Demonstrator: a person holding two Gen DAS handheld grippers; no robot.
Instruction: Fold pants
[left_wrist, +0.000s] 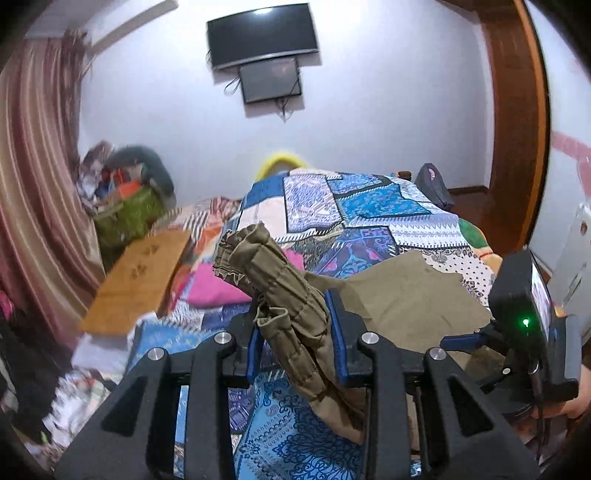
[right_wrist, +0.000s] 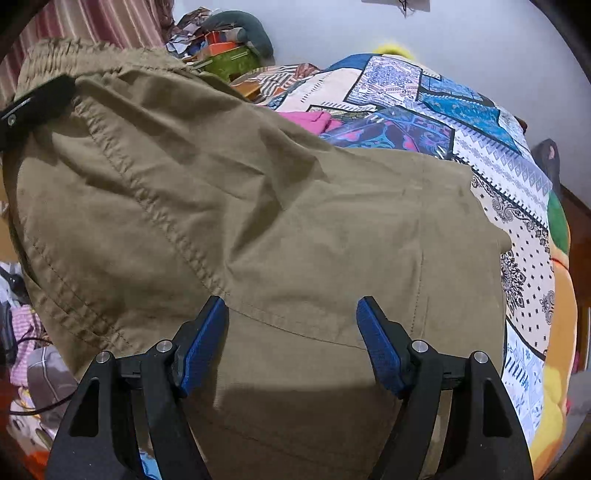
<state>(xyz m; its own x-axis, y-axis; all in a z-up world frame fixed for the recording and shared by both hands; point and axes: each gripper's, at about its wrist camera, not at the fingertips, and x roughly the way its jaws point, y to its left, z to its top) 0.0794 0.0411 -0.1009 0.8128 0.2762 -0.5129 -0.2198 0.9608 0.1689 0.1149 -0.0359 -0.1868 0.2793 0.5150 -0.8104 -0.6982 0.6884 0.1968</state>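
Note:
Olive-brown pants (right_wrist: 258, 206) lie spread on a patchwork bed cover (right_wrist: 480, 122). My left gripper (left_wrist: 295, 317) is shut on a bunched waistband part of the pants (left_wrist: 280, 288) and holds it lifted above the bed; the elastic edge sticks up past the fingers. My right gripper (right_wrist: 291, 314) is open, its blue pads (right_wrist: 203, 343) just over the flat pants fabric, holding nothing. The right gripper also shows in the left wrist view (left_wrist: 461, 339) at the right, low over the pants. The left gripper's finger shows in the right wrist view (right_wrist: 33, 107) at the upper left, by the waistband.
A pink garment (left_wrist: 218, 280) lies on the bed beyond the pants. A wooden board (left_wrist: 136, 284) rests at the bed's left side. A green basket of clutter (left_wrist: 129, 214) stands by the striped curtain (left_wrist: 33, 184). A TV (left_wrist: 262, 33) hangs on the far wall.

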